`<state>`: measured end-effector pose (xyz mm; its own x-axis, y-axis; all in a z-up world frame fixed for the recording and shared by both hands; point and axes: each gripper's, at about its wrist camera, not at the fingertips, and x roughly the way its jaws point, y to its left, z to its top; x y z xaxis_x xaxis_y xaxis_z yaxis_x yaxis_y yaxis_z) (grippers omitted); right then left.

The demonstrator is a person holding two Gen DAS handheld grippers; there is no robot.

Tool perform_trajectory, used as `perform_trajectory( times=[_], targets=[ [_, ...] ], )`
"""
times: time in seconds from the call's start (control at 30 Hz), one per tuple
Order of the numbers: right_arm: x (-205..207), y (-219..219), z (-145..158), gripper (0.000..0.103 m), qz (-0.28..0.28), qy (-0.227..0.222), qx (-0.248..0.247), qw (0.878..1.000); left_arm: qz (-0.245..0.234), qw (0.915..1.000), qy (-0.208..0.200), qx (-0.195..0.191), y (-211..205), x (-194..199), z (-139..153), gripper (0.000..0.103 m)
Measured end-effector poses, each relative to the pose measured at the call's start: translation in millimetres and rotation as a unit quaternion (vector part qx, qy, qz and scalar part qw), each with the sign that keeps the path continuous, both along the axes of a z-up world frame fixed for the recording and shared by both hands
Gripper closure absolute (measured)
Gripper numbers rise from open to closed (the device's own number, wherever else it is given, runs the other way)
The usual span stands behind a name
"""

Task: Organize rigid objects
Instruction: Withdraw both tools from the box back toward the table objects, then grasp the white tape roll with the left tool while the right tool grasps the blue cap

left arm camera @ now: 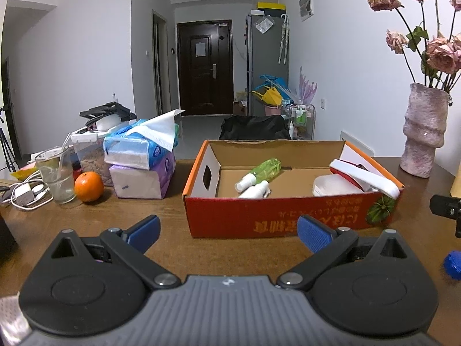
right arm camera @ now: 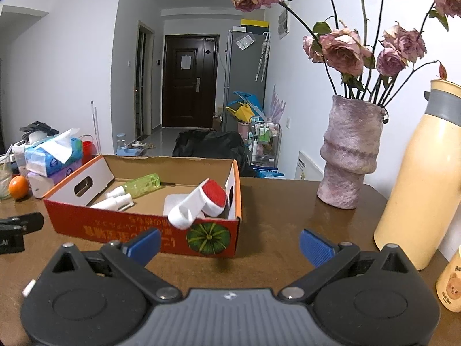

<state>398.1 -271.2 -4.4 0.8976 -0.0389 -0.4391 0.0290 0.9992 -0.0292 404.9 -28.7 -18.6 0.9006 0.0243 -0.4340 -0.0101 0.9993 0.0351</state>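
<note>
An open red-and-orange cardboard box [left arm camera: 276, 216] [right arm camera: 138, 225] stands on the brown table. Inside lie a green spray bottle [left arm camera: 263, 171] [right arm camera: 141, 183], a white spray bottle [left arm camera: 255, 191] [right arm camera: 111, 201], a white container [left arm camera: 335, 186] [right arm camera: 173, 203] and a white-and-red handled tool [left arm camera: 363, 177] [right arm camera: 201, 204] that leans over the box's near right corner. My left gripper [left arm camera: 229, 232] is open in front of the box, empty. My right gripper [right arm camera: 229, 245] is open near the box's right corner, empty. Its fingertip [left arm camera: 452, 265] shows at the left view's right edge.
Stacked tissue packs [left arm camera: 142, 161], an orange [left arm camera: 88, 186], a glass [left arm camera: 57, 177], cables and a food container crowd the table's left. A pink vase [right arm camera: 350, 155] of dried roses, a cream flask [right arm camera: 423, 178] and a small bottle [right arm camera: 451, 282] stand at the right.
</note>
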Motion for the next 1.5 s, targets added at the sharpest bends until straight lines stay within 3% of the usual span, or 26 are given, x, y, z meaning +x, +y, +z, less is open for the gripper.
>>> perform_trajectory(
  times=[0.93,1.5],
  targets=[
    [-69.9,-32.7,-27.1,0.0,-0.01,0.032,-0.009,0.999,-0.008,0.9997,0.022,-0.003,-13.6,-65.1,-13.0,0.0],
    [-67.1,-84.2,-62.1,0.002,-0.042,0.067,-0.003,0.997,0.004,0.9987,0.051,-0.001,-23.5,-71.3,-32.8,0.0]
  ],
)
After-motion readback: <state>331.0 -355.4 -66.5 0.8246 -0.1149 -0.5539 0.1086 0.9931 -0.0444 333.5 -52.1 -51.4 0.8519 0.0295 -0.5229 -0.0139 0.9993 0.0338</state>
